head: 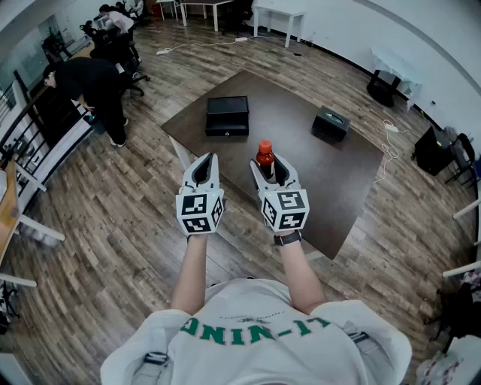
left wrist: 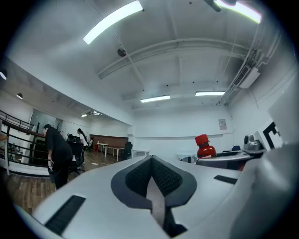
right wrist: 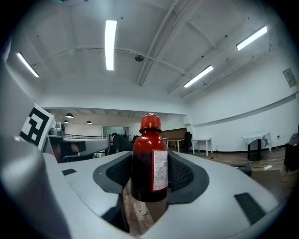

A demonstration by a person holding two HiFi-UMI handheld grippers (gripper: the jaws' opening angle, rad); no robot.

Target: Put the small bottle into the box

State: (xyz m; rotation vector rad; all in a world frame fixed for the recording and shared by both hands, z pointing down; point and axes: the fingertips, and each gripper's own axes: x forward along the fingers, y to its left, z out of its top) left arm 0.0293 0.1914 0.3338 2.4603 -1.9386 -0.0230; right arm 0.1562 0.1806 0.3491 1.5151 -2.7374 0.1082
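Note:
A small dark-red bottle (head: 264, 154) with a red cap stands upright between the jaws of my right gripper (head: 267, 163), which is shut on it. In the right gripper view the bottle (right wrist: 149, 158) fills the gap between the dark pads (right wrist: 187, 173). My left gripper (head: 207, 160) is held beside it, shut with nothing in it; its pads (left wrist: 164, 177) meet at the tip. The left gripper view also catches the bottle (left wrist: 204, 146) off to the right. A flat black box (head: 227, 115) lies on the dark brown table (head: 301, 162), ahead of both grippers.
A smaller black box (head: 331, 122) sits at the table's right side. A person in black (head: 94, 86) bends over at the far left near office chairs. White tables (head: 278, 15) line the back wall. A cable (head: 387, 154) runs along the floor at right.

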